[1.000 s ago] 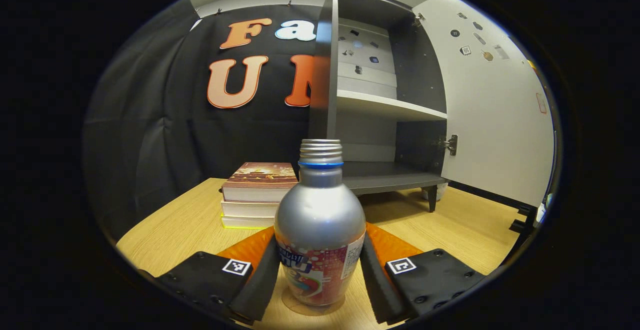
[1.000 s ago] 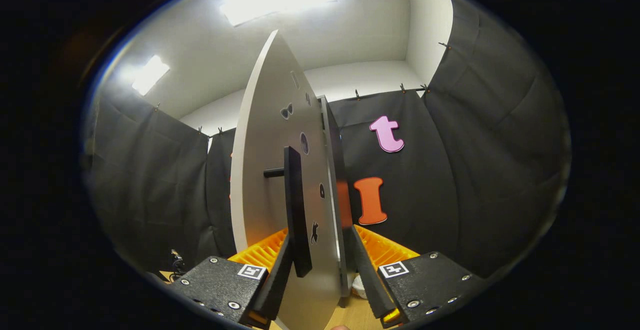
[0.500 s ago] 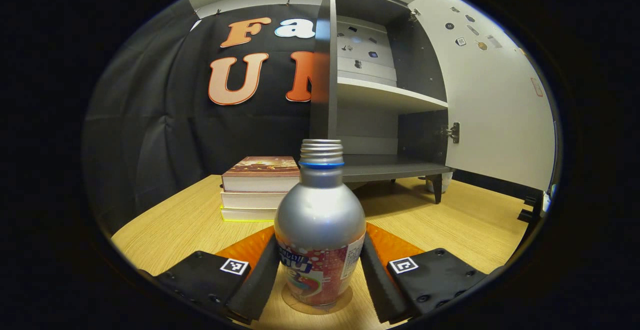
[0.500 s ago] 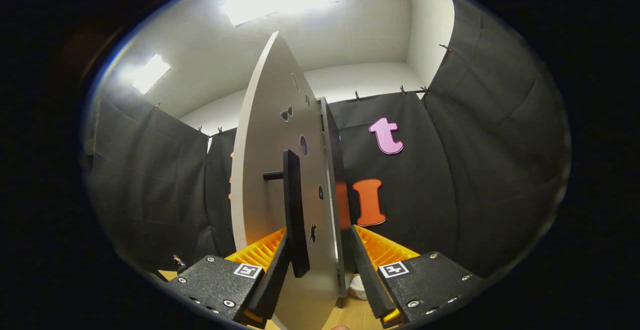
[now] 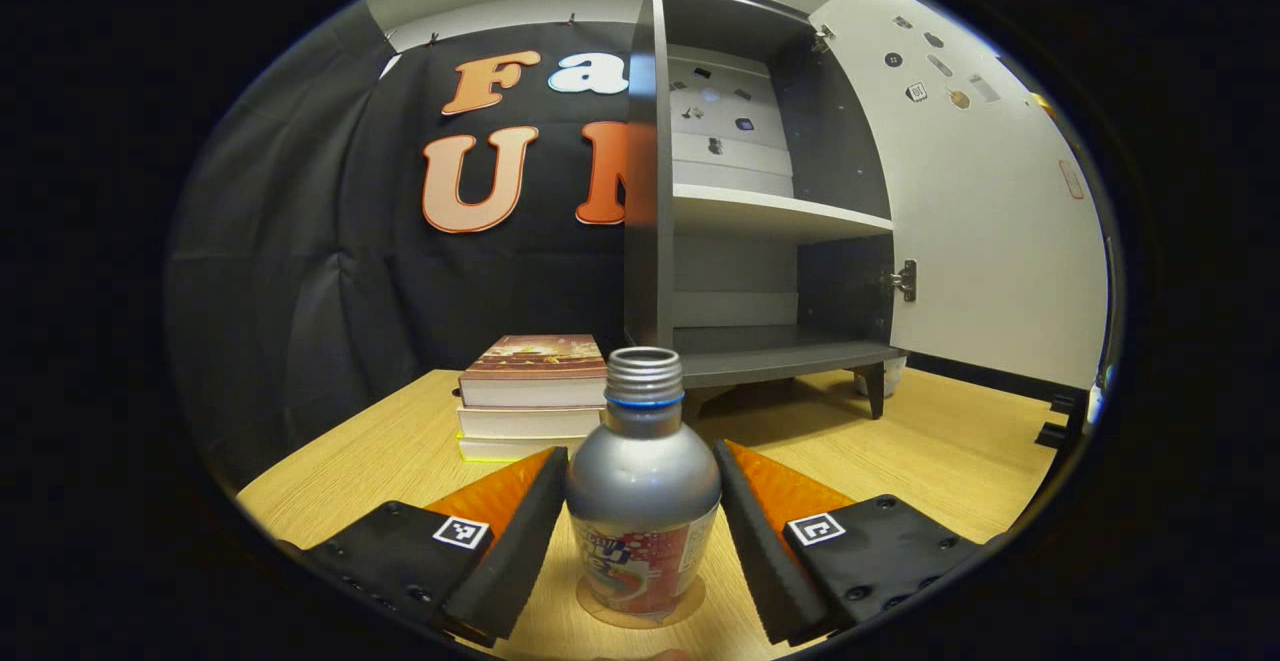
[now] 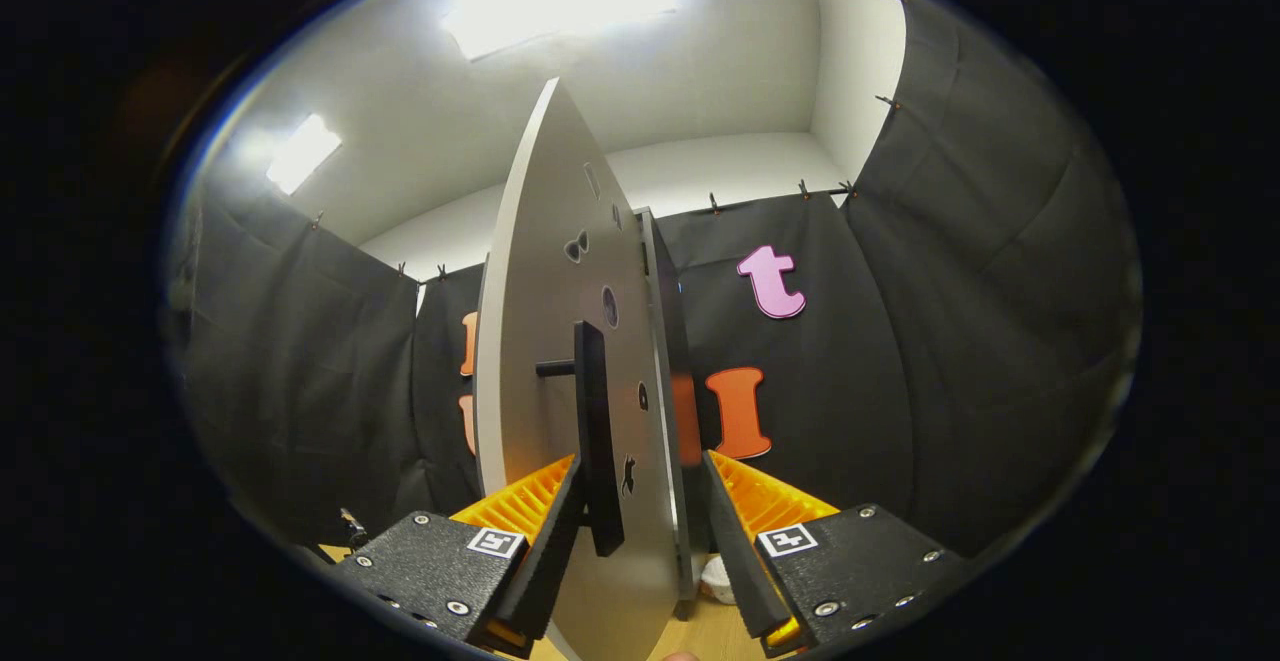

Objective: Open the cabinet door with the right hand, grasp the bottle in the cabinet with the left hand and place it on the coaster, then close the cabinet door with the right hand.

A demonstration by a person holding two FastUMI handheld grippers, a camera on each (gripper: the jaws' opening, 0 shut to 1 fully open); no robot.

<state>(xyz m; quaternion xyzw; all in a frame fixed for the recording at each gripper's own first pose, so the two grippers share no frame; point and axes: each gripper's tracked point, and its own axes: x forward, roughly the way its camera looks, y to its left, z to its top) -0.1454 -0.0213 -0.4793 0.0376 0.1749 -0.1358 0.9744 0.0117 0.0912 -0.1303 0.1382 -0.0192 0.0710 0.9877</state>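
One bottle [image 5: 643,496] stands upright between the fingers of my left tongs [image 5: 640,531]. It has a shiny silver body, a ridged silver neck with no cap, a blue ring just under the neck, and a red and white label low down. It sits on a round see-through coaster [image 5: 640,609] on the wooden table [image 5: 930,451]. I see thin gaps beside the bottle, so my left tongs look let go. Ahead of them is the open grey cabinet [image 5: 740,211], with stacked books [image 5: 535,391] to its left. My right tongs [image 6: 632,531] straddle the white door [image 6: 545,361] and its black handle [image 6: 592,431]; I cannot tell if they squeeze.
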